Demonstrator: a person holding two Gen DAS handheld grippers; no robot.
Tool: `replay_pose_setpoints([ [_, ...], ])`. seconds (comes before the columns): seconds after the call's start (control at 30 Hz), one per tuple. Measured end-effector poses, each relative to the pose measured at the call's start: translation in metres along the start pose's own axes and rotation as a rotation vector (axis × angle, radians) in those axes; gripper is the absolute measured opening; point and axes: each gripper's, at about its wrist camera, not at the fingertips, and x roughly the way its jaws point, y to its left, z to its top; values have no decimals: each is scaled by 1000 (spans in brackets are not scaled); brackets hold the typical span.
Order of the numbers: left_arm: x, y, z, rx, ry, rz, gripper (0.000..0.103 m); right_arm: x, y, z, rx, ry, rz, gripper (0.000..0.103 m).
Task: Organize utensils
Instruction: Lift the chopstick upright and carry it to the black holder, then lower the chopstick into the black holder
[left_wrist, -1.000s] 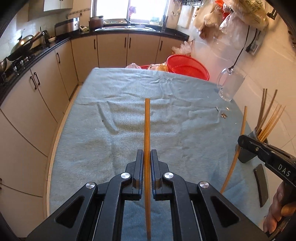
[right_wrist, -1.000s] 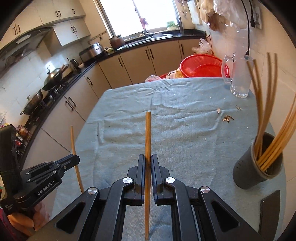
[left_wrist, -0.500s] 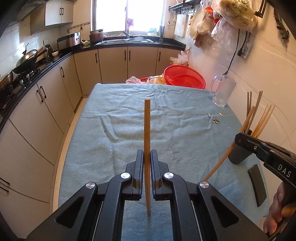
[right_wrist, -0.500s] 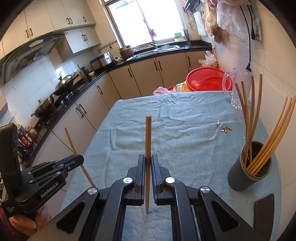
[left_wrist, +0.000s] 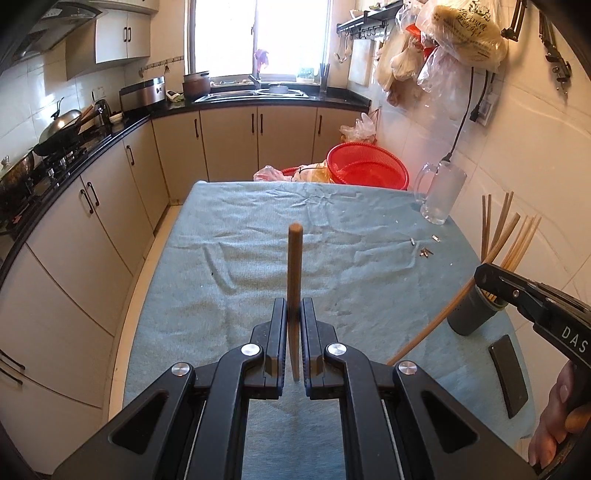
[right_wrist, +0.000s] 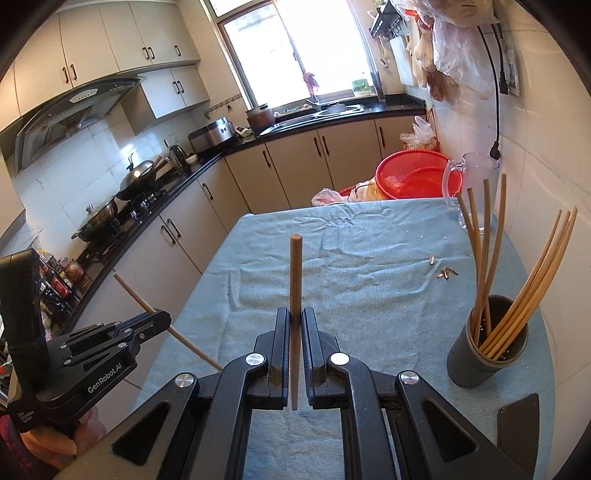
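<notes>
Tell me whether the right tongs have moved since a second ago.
Yes. The right tongs, shut on a chopstick, have risen and tilted up: in their own view the grey holder has dropped lower and more of the upper cabinets shows.

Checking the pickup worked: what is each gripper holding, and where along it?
Each holds one wooden chopstick near its thin lower end: left gripper, chopstick; right gripper, chopstick.

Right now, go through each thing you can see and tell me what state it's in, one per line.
left tool: shut on a chopstick, lifted off the cloth
right tool: shut on a second chopstick, also lifted
left chopstick: clamped
right chopstick: clamped
grey holder: upright, holding several chopsticks
glass mug: upright, looks empty
red basket: beyond the table's far edge
blue cloth: spread out, wrinkled
</notes>
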Motion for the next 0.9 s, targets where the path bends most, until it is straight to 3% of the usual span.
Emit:
replay_pose_setpoints([
  [0.9,-13,-82,46,100,-91,-85,7,-84,-54,24,85,-164,-64,7],
])
